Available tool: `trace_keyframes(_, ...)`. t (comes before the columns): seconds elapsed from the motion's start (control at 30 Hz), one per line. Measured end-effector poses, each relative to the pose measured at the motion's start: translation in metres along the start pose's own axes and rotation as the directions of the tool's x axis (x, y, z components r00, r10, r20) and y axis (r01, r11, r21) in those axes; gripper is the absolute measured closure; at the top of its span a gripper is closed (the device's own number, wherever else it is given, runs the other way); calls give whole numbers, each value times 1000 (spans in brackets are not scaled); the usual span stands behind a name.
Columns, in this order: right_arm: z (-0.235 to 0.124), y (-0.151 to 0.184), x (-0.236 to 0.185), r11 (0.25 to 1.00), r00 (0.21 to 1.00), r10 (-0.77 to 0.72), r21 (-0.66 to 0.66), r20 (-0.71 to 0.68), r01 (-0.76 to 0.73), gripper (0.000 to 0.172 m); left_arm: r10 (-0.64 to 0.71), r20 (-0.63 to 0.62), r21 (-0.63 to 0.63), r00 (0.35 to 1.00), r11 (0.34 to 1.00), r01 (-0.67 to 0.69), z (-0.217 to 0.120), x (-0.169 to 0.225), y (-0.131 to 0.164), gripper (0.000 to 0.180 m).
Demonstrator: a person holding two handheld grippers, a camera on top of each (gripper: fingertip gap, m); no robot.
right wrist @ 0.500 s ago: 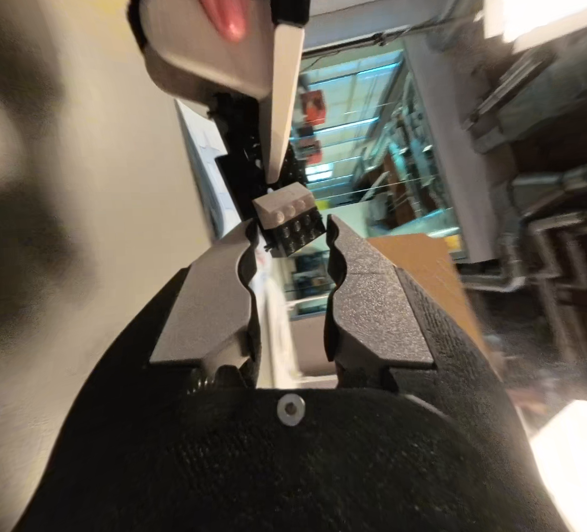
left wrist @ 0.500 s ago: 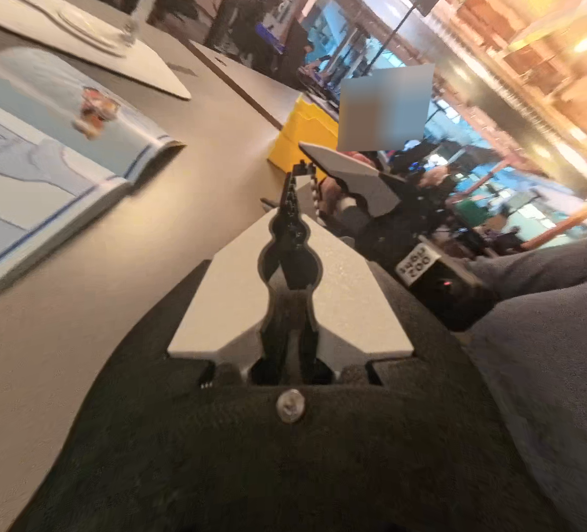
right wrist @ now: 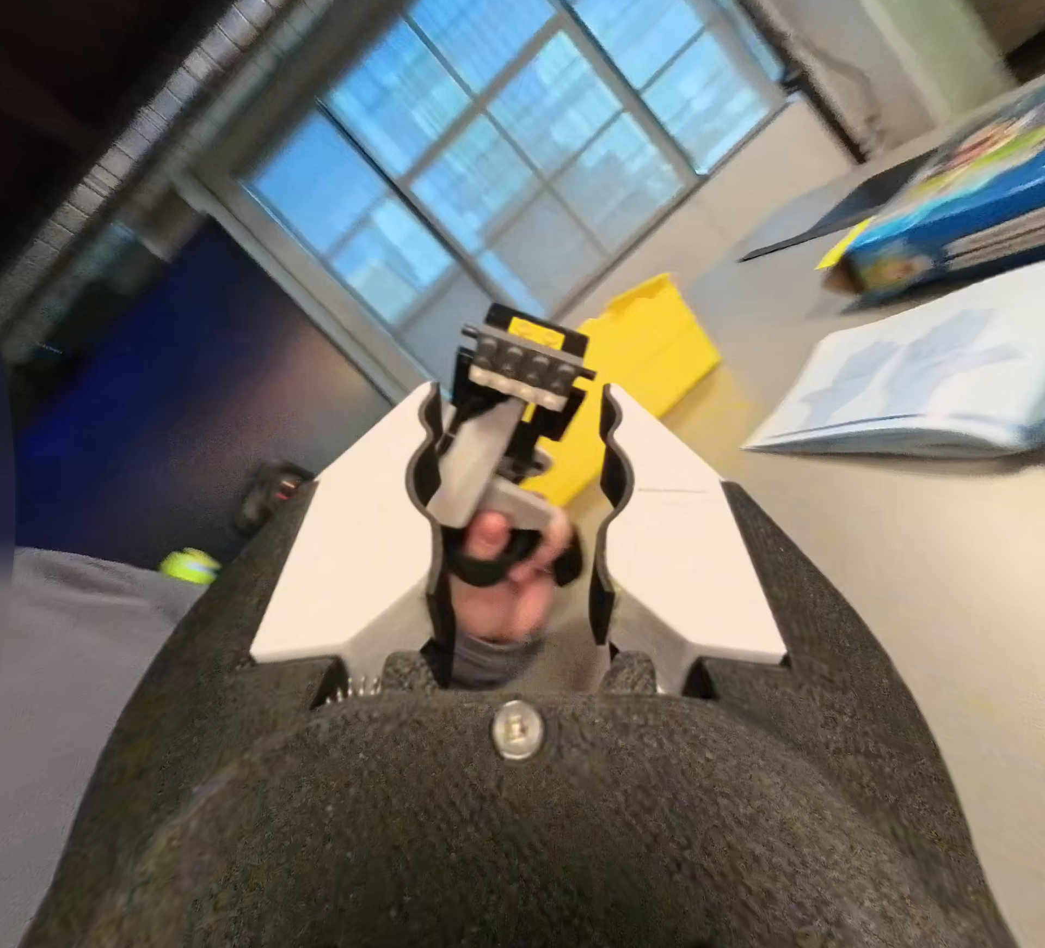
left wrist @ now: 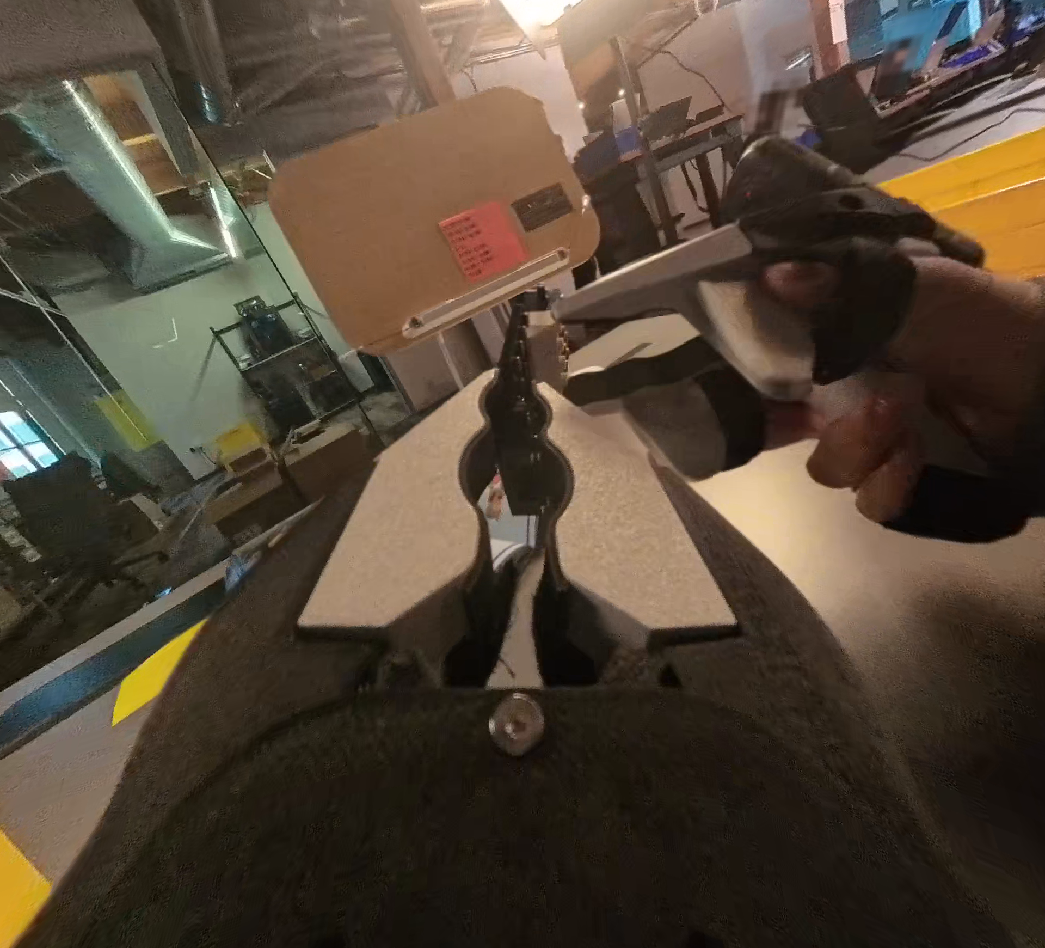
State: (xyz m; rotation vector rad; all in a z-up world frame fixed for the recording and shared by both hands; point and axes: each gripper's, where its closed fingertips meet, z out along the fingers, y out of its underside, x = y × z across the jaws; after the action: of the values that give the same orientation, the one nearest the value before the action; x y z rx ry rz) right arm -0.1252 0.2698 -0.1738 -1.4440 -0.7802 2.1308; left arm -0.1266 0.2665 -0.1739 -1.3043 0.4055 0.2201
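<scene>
The brick build [right wrist: 523, 372], black with grey studded bricks and a yellow patch, is held up in the air above the table [right wrist: 848, 553], off its surface. It is pinched edge-on between the pressed pads of the left gripper [left wrist: 517, 394], whose jaws are drawn almost together on its thin black plate. A grey block of the build [left wrist: 545, 355] is seen sticking out to the right of that plate.

In order of size, the table is seen first, pale and wide. An open booklet [right wrist: 905, 394] lies towards its right edge, with a blue box [right wrist: 950, 219] beyond it. A yellow bin [right wrist: 644, 355] stands farther back, behind the build. A brown board [left wrist: 430, 219] with a red sticker [left wrist: 483, 239] is seen behind the left gripper's tips.

The right gripper [right wrist: 520, 400] is spread wide, its jaws apart from the build on both sides. In the left wrist view its fingers [left wrist: 639, 287] are seen reaching in from the right, one above and one below the grey block; whether they touch it cannot be told. The hand [left wrist: 905, 383] gripping it is seen at the right.
</scene>
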Motion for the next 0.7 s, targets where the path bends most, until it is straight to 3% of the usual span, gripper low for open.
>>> trace_keyframes(0.1,-3,-6,-2,981,981,175,74,82,-181,123,41,8,9,999,999,-41,2,3,-2,175)
trace_keyframes(0.33,-4,-8,0,956,963,241,141,118,-256,130,100,34,7,994,995,-101,4,7,-5,174)
trace_keyframes(0.43,-6,-9,2,963,971,215,139,107,-229,130,71,18,-2,997,997,-71,6,9,-3,174)
trace_keyframes(0.5,-6,-5,3,974,980,182,124,76,-190,130,107,21,-36,994,994,-106,9,9,0,164)
trace_keyframes(0.57,-7,-6,1,978,984,163,116,73,-171,130,133,-4,-40,991,990,-133,10,14,-1,172)
trace_keyframes(0.7,-8,-2,-5,1000,998,-9,8,67,8,132,-121,-157,-86,980,990,108,7,14,-4,174)
